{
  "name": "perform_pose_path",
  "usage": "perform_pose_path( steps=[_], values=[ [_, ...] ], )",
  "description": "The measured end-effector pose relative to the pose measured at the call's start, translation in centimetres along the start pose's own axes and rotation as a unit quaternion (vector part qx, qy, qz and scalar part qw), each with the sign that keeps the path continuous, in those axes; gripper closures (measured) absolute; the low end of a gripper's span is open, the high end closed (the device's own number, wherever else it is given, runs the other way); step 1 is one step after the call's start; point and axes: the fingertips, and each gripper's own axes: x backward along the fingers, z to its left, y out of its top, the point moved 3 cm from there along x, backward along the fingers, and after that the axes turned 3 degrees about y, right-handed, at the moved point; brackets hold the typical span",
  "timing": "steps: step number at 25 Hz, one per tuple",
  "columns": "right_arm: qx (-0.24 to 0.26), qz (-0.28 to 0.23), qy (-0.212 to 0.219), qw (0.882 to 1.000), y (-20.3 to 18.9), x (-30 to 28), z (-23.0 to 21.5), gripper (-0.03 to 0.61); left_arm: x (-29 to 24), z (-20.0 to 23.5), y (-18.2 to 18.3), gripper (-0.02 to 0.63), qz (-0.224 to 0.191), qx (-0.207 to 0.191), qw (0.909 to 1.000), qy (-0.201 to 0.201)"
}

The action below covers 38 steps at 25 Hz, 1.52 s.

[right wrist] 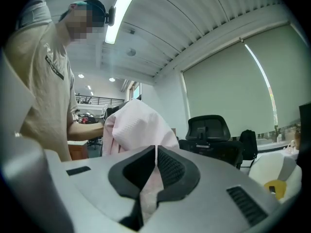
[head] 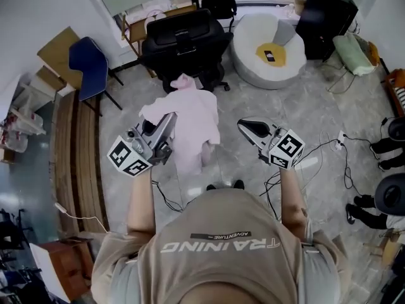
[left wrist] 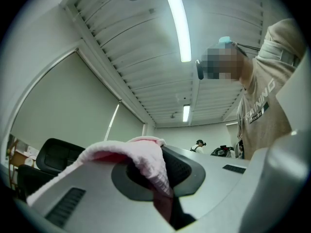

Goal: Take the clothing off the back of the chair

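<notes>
- The left gripper (head: pixel 168 121) had its jaws closed on a pale pink, waffle-textured piece of clothing (head: pixel 190 122). In the left gripper view the cloth (left wrist: pixel 138 157) lay draped over the left gripper's (left wrist: pixel 159 173) dark pads and ran down between them.
- The pink clothing hung from that grip above the grey tiled floor (head: pixel 297 106), between the person and the black high-backed office chair (head: pixel 186 37) on the far side. It was off the chair's back.
- The right gripper (head: pixel 245 126) was held just right of the hanging cloth, apart from it in the head view.
- In the right gripper view the right gripper (right wrist: pixel 155 154) had its jaws brought together, the pads meeting at their tips. The pink clothing (right wrist: pixel 138 125) showed beyond them and through the slit lower down, and nothing was plainly pinched.
- The black chair (right wrist: pixel 210 130) stood further off to the right in that same view.
- A blue chair (head: pixel 88 61) stood at the far left, a round white seat cushion with a yellow patch (head: pixel 253 46) at the far right, and loose cables (head: pixel 329 149) trailed over the floor on the right.
</notes>
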Motion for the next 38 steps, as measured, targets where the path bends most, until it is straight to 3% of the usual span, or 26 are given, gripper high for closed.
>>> perform_pose_path(
  steps=[5, 9, 13, 21, 38],
  values=[
    [0.005, -0.005, 0.013, 1.0, 0.6, 1.7, 0.0, 0.54, -0.3, -2.5, -2.1, 0.571, 0.025, -0.003, 0.9996, 0.015],
    [0.015, -0.006, 0.024, 1.0, 0.8, 2.2, 0.0, 0.541, -0.2, -4.0, -2.9, 0.571, 0.013, 0.017, 0.9996, 0.019],
    [0.018, -0.009, 0.033, 0.999, 0.8, 2.3, 0.2, 0.541, -0.3, -4.9, -3.5, 0.571, 0.022, 0.009, 0.9995, 0.022],
    [0.031, -0.009, 0.034, 0.999, 1.2, 2.7, 0.5, 0.54, -0.1, -4.6, -4.2, 0.571, 0.018, 0.013, 0.999, 0.038],
    [0.024, 0.005, 0.035, 0.999, 1.0, 3.5, 0.2, 0.54, -0.9, -5.0, -5.7, 0.571, 0.032, 0.036, 0.9984, 0.03]
  ],
)
